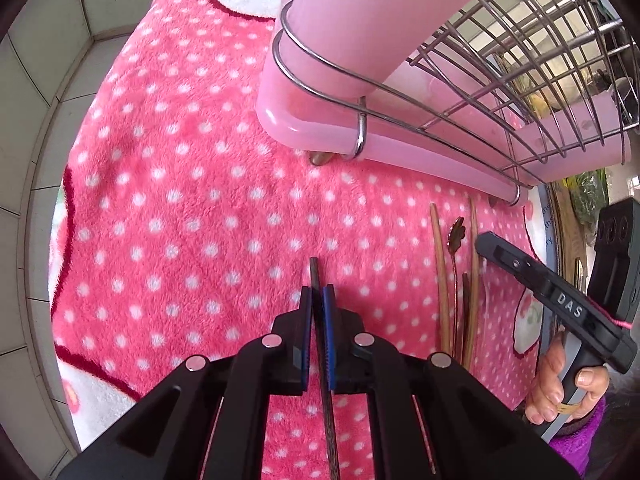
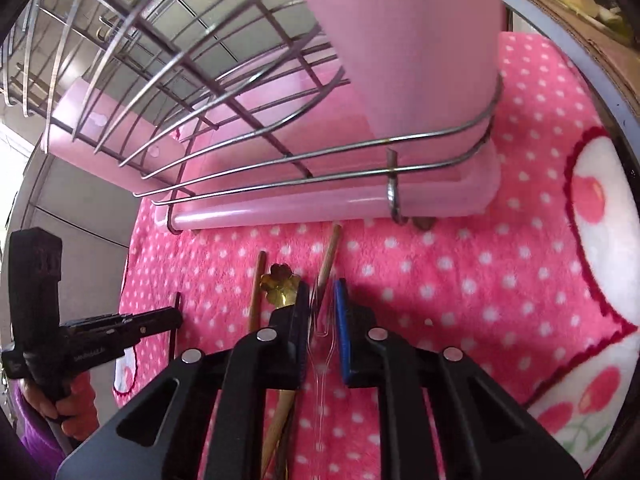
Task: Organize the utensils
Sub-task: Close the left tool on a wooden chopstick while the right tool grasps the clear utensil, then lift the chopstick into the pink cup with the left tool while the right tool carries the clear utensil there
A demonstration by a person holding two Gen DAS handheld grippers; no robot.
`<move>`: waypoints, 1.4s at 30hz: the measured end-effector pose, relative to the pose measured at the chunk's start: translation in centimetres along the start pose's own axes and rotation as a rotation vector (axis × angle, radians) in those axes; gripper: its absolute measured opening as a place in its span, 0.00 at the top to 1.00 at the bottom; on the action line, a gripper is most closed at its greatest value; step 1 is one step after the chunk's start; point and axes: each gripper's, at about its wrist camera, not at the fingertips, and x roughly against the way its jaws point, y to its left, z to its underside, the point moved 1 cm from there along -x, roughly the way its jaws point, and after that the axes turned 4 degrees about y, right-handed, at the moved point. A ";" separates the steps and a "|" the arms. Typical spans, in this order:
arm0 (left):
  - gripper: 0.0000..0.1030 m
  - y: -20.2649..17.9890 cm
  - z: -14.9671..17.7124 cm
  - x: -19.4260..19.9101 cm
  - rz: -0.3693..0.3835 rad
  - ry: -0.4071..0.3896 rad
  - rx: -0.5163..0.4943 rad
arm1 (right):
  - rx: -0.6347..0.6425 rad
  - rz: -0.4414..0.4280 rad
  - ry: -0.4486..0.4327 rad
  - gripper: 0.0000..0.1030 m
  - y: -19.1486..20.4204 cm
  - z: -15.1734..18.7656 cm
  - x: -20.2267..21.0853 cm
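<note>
Two grippers are at work: the left gripper (image 1: 319, 300) pinches a dark chopstick (image 1: 316, 276) low over the blanket (image 1: 180, 200); the right gripper (image 2: 322, 300) is spread around a clear plastic fork (image 2: 321, 344). Best lift each straight, then drop it upright into the pink holder (image 1: 340, 40) on the rack (image 1: 520, 80). Two wooden chopsticks (image 1: 440, 272) and one gold spoon (image 1: 456, 236) remain.

Pale tiled wall (image 1: 48, 92) behind a pink polka-dot blanket (image 1: 192, 200), daylit
</note>
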 end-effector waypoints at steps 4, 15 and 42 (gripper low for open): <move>0.95 0.6 -0.1 0.0 0.006 0.001 0.009 | -0.061 -0.010 -0.015 0.87 -1.8 0.5 1.4; 0.96 -0.7 0.3 1.0 -0.009 -0.048 -0.015 | -0.116 -0.017 -0.082 0.87 -4.5 1.6 3.8; 0.96 -2.4 5.3 15.4 0.134 -0.593 -0.112 | 0.062 -0.013 -0.475 0.87 0.0 5.1 16.2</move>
